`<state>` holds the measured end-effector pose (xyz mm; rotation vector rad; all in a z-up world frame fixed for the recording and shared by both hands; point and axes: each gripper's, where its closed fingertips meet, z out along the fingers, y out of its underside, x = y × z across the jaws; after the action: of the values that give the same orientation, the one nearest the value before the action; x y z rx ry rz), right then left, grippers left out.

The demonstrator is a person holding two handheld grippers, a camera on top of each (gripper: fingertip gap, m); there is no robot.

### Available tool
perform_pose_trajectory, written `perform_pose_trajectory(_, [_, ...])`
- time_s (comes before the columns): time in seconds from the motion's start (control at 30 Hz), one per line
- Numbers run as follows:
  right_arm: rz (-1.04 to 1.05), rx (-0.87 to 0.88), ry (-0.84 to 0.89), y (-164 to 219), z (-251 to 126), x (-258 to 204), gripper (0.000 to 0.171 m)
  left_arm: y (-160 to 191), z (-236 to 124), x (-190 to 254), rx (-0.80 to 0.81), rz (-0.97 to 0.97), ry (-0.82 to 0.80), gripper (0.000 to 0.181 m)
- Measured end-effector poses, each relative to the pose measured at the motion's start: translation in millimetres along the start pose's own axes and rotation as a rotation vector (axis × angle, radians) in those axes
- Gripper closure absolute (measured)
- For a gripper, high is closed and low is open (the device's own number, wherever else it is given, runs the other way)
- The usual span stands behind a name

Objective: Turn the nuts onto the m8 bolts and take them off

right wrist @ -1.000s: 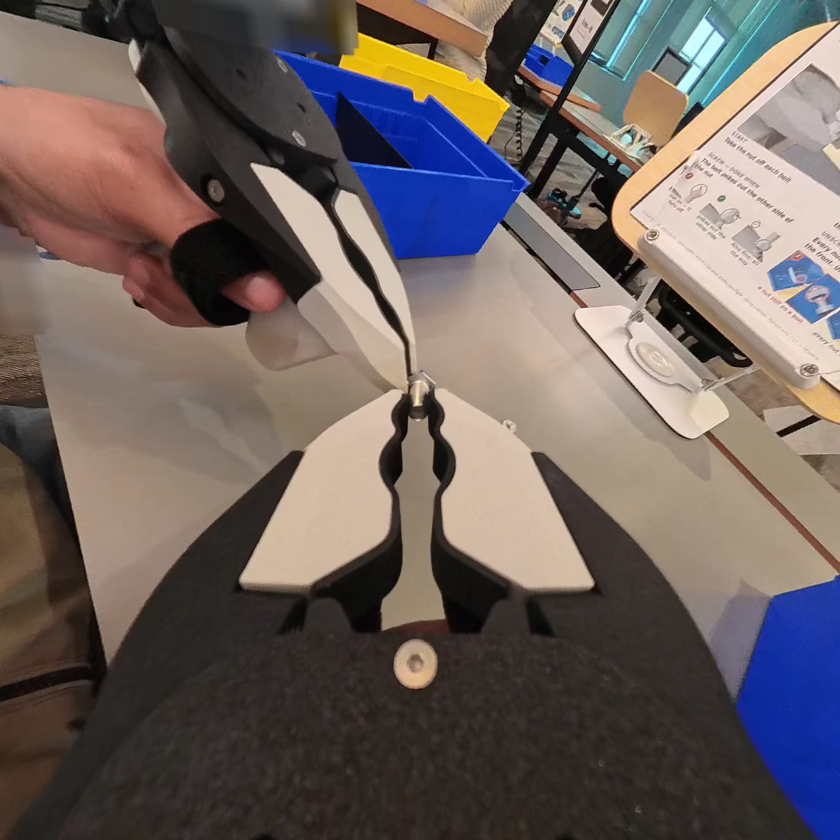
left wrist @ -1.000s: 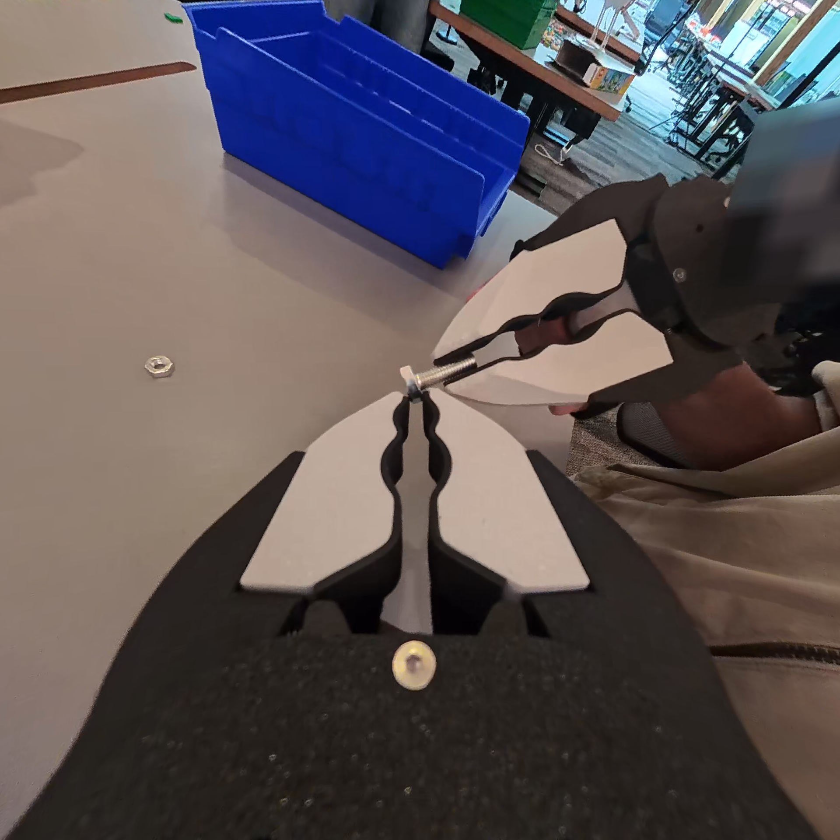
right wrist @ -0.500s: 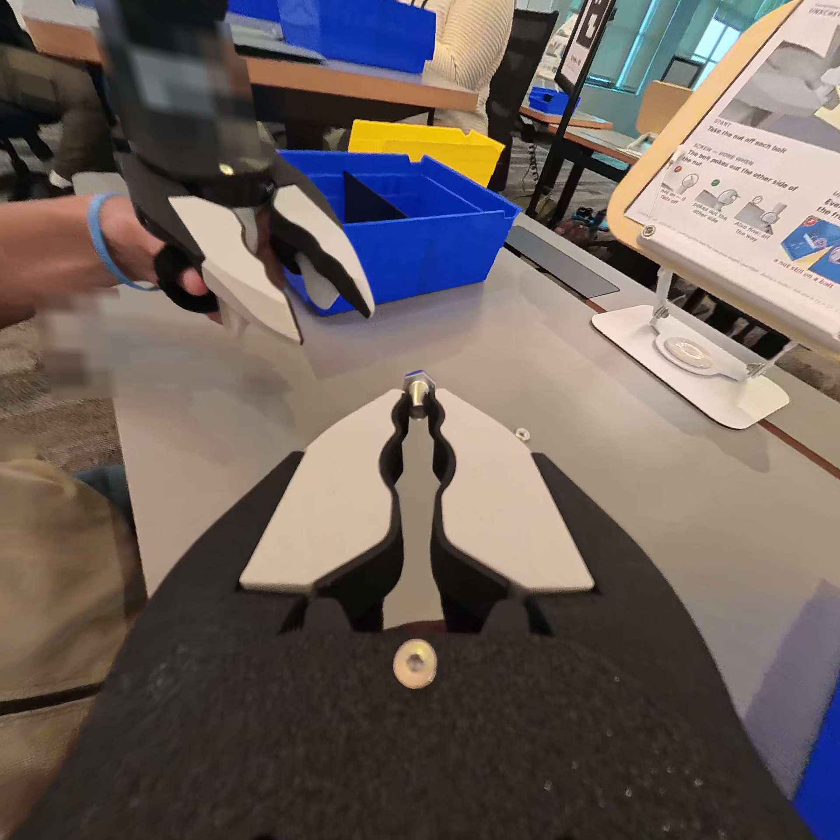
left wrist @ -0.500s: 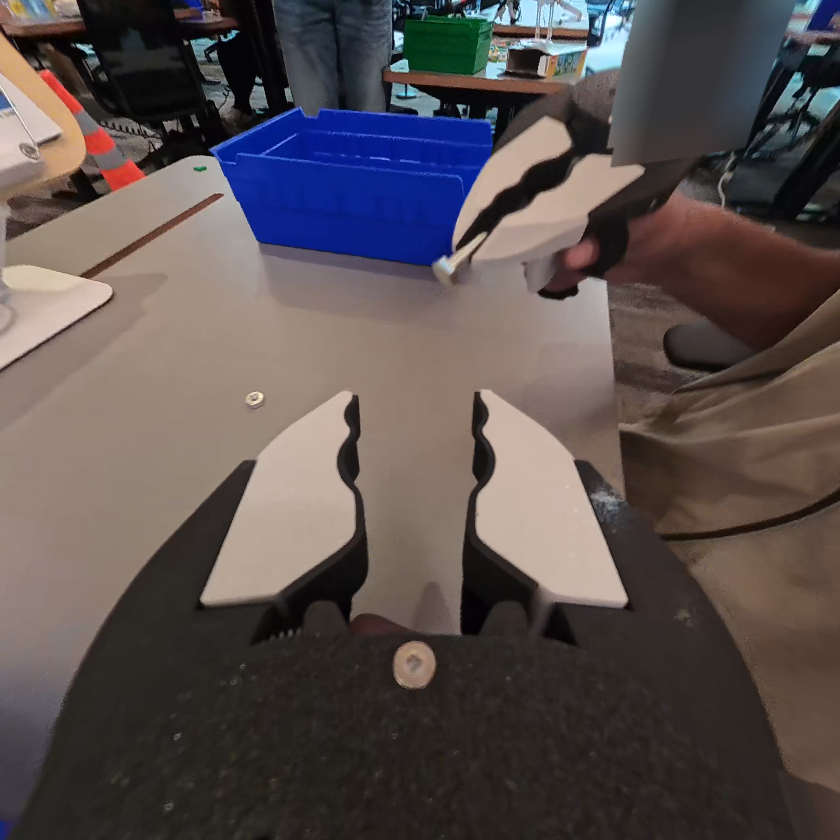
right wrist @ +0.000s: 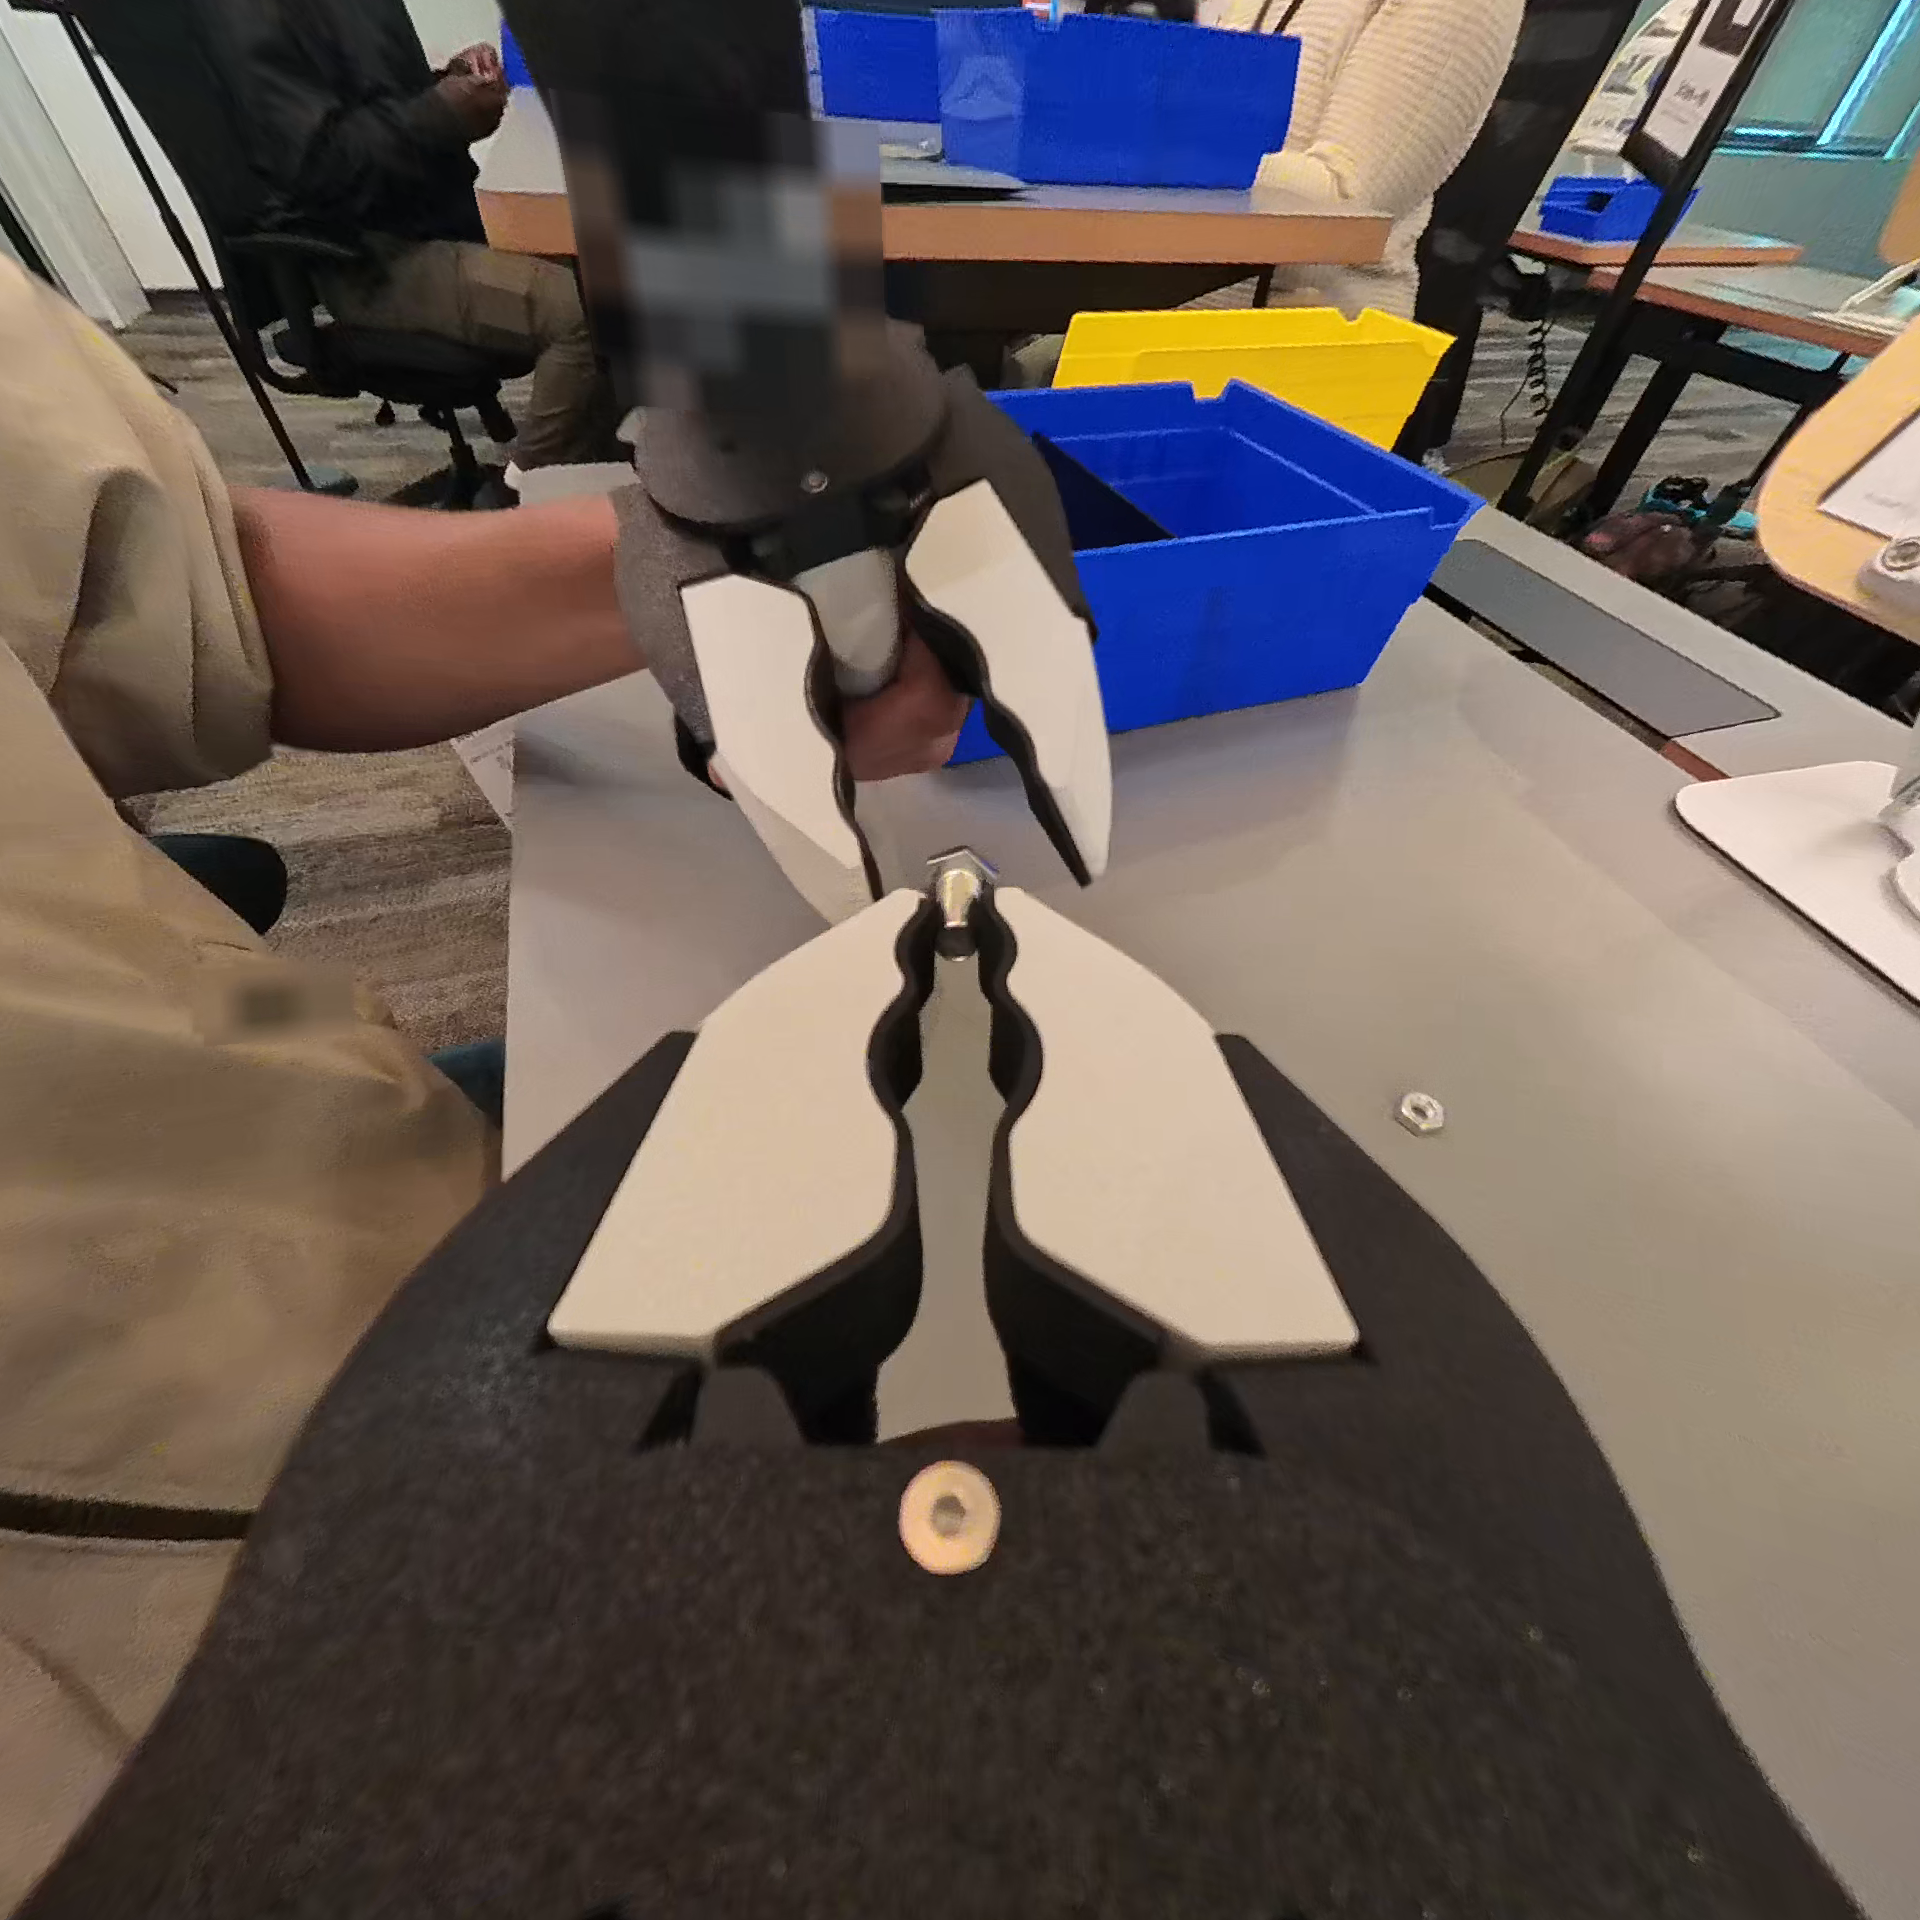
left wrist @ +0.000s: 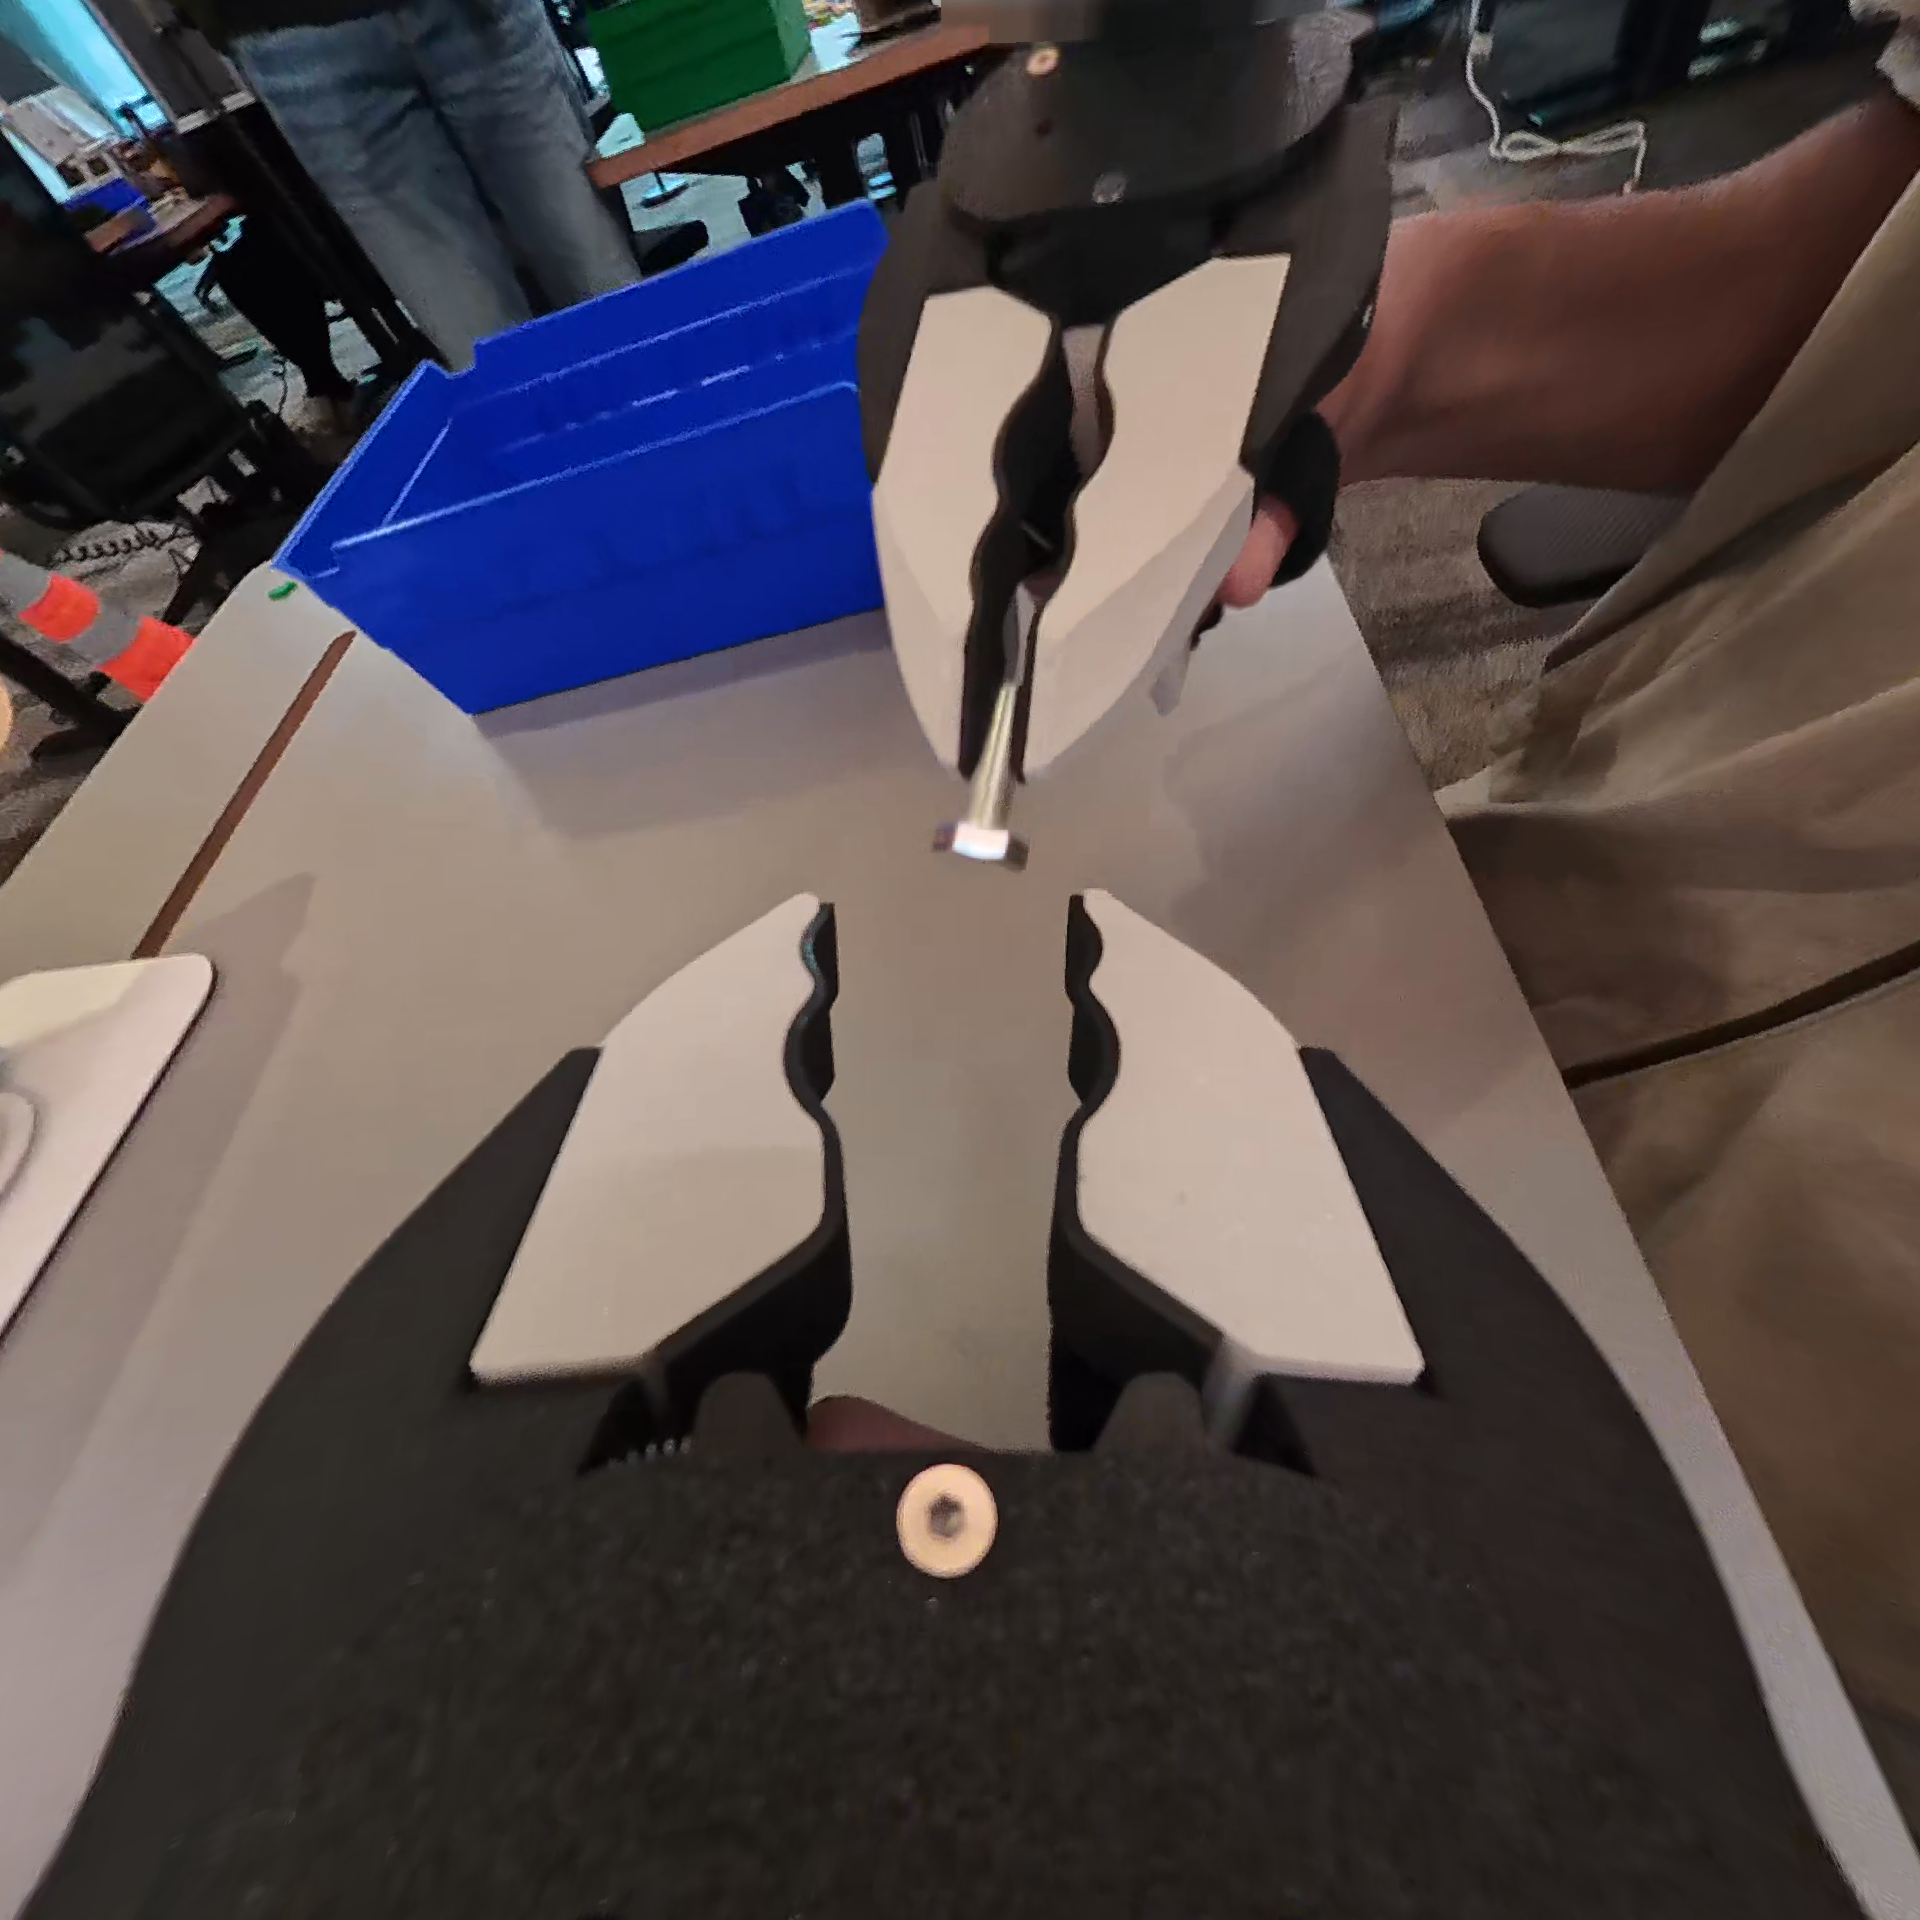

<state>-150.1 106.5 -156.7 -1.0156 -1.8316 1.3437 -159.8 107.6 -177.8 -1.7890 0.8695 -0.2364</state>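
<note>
While the left wrist view looks along the grey table (left wrist: 623, 883), its own left gripper (left wrist: 948, 914) stands with its two fingers well apart and nothing between them. Facing it from above, the right gripper (left wrist: 992, 769) is clamped on the shank of a bolt (left wrist: 987, 800), whose hexagonal head points down and towards the left fingertips, just short of them and clear of the table. A blue bin (left wrist: 623, 520) sits behind. In the right wrist view, the right gripper (right wrist: 951, 914) pinches the bolt (right wrist: 956, 894) at its very tips, head outward, and the left gripper (right wrist: 977, 873) hangs spread just beyond that head, one fingertip on either side. A loose nut (right wrist: 1420, 1114) lies on the table (right wrist: 1455, 935) to the right, well apart from both tools; a second blue bin (right wrist: 1247, 623) stands behind the left gripper. No nut shows on the visible part of the bolt, so the step in hand is probably a hand-over or a regrip of the bare bolt. The next move likely calls for closing the left fingers squarely on the head before the right lets go.
</note>
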Motion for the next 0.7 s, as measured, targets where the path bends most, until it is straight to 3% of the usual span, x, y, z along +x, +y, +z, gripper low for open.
perform_pose_trajectory(0.23, [-0.012, -0.026, -0.006, 1.0, 4.8, 0.8, 0.164, -1.6, 6.5, -0.1, -0.085, 0.114, 0.036, 0.14])
perform_pose_trajectory(0.47, [-0.033, -0.059, 0.008, 4.4, 7.6, 1.9, 0.164, 3.4, 14.7, -6.4, -0.211, 0.244, -0.054, 0.148])
perform_pose_trajectory(0.7, [-0.042, -0.087, 0.018, 7.3, 9.7, 2.4, 0.164, 2.0, 16.0, -3.0, -0.244, 0.21, -0.05, 0.154])
